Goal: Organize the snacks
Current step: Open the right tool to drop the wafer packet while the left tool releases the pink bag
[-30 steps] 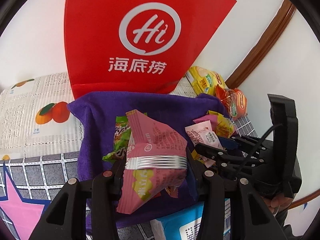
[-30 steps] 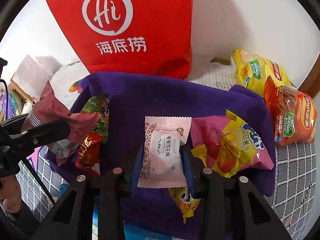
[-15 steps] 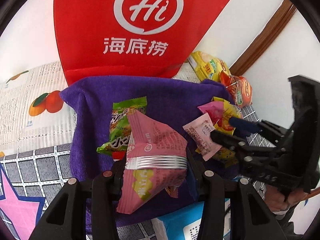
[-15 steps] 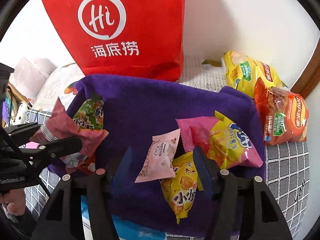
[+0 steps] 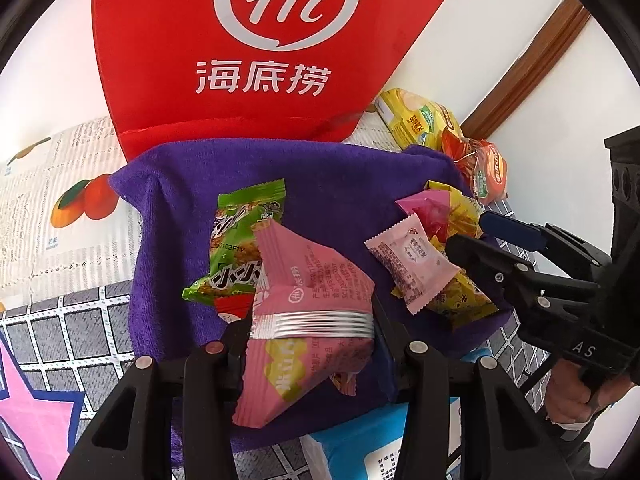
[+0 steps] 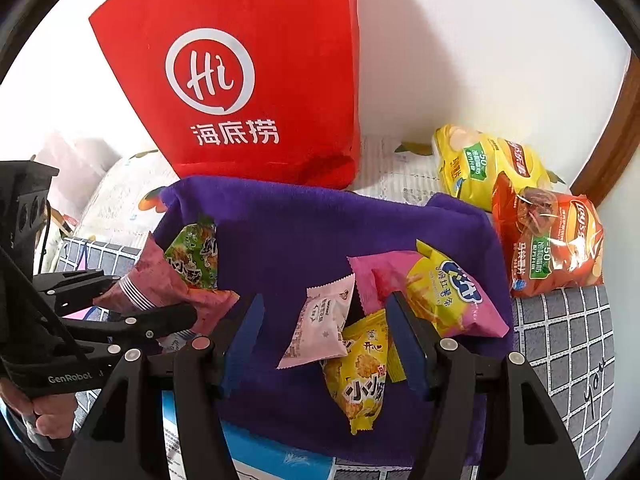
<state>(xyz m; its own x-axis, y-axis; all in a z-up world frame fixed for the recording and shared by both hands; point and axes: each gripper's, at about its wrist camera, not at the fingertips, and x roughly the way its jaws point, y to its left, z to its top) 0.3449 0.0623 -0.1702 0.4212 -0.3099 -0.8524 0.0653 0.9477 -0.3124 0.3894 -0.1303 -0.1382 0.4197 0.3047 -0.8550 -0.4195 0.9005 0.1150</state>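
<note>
**Operator:** Two grippers in view. My left gripper (image 5: 312, 328) is clenched across the crimped band of the pink sachet (image 5: 308, 312), held above the purple towel (image 5: 328, 184). It should be light, soft and slippery; I judge the seam band the firmest hold.

**Supervisor:** Right side?

**Operator:** My right gripper (image 6: 324, 332) is released, jaws spread around the pale pink packet (image 6: 320, 324) lying on the towel. Free towel lies ahead; the red bag (image 6: 248, 80) blocks the far edge.

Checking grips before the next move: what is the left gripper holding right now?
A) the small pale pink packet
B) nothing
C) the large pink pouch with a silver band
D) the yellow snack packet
C: the left gripper has its fingers closed on the large pink pouch.
</note>
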